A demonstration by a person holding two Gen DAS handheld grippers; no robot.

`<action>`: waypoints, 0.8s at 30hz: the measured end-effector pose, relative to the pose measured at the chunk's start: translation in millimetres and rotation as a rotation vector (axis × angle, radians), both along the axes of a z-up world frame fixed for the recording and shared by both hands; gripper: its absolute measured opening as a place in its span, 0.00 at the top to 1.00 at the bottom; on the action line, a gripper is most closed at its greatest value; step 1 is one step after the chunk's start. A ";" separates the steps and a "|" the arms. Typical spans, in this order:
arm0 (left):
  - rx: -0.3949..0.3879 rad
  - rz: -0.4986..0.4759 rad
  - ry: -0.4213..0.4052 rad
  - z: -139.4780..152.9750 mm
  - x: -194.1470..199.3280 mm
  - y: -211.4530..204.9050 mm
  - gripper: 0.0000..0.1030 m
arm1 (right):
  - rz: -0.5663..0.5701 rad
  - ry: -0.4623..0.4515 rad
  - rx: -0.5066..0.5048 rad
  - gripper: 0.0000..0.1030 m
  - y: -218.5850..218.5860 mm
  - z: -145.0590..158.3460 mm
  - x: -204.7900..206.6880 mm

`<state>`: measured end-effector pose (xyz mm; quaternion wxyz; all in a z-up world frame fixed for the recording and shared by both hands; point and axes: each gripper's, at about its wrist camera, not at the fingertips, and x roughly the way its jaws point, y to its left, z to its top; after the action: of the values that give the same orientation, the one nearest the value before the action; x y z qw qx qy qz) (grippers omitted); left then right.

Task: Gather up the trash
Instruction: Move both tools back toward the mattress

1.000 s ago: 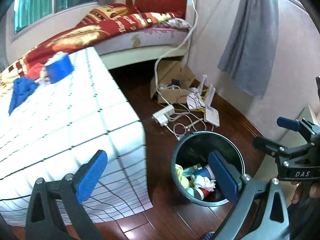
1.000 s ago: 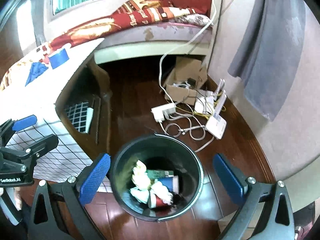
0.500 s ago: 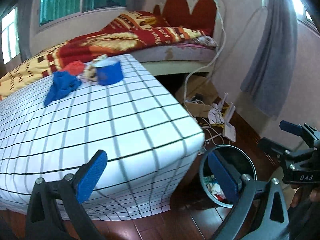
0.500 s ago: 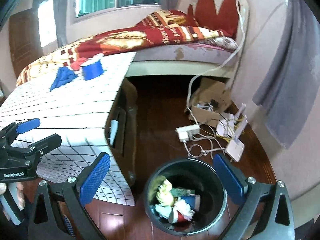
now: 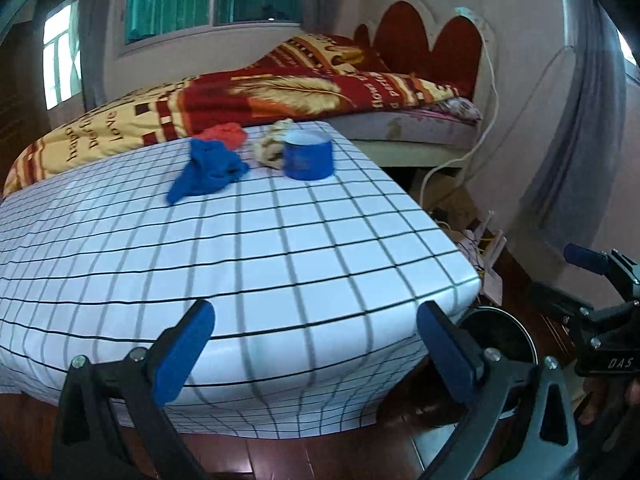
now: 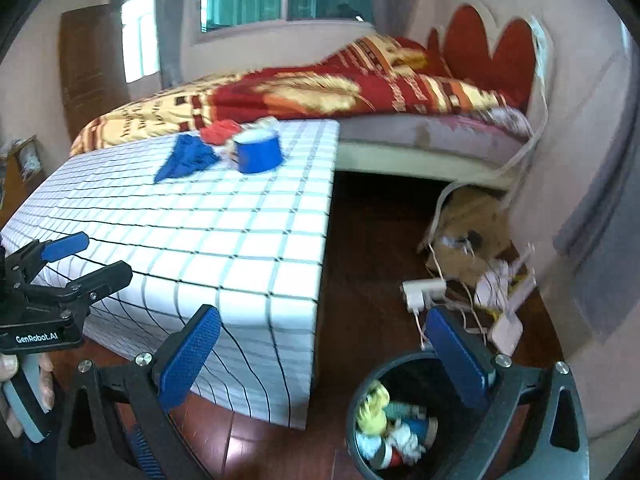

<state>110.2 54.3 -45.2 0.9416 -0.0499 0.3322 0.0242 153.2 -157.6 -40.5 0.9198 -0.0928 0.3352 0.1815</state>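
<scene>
On the far side of the white checked table [image 5: 280, 248] lie a blue cup [image 5: 308, 158], a crumpled blue cloth [image 5: 208, 172], a red scrap [image 5: 224, 136] and a beige crumpled wrapper [image 5: 272, 144]. They also show in the right wrist view: the cup [image 6: 258, 154], the blue cloth [image 6: 186, 158], the red scrap [image 6: 218, 132]. A black trash bin [image 6: 404, 420] with several pieces of trash stands on the floor right of the table; its rim shows in the left wrist view [image 5: 500, 340]. My left gripper [image 5: 312, 348] is open and empty at the table's near edge. My right gripper [image 6: 324, 356] is open and empty above the floor beside the bin.
A bed with a red and yellow blanket [image 5: 280, 96] stands behind the table. A cardboard box [image 6: 468, 220], a power strip [image 6: 424, 292], cables and white routers [image 6: 508, 328] lie on the wood floor by the wall. A grey curtain [image 6: 600, 240] hangs at right.
Both grippers have lifted and turned from the bin toward the table top. The cup and scraps now sit nearer the middle of both views. Both grippers stay open.
</scene>
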 end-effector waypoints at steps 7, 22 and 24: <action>-0.005 0.089 -0.005 3.7 -3.5 44.2 0.02 | 0.052 0.012 0.017 0.00 37.2 13.7 11.0; 0.003 0.159 -0.017 8.0 20.6 106.0 0.02 | 0.155 -0.006 -0.027 0.00 115.9 21.0 51.9; 0.001 0.167 -0.019 7.9 30.8 113.5 0.02 | 0.154 -0.009 -0.030 0.00 122.8 21.5 66.4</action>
<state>140.9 167.9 -37.3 0.9394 -0.0770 0.3179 0.1023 219.6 -34.8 -19.0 0.9032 -0.1328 0.3254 0.2463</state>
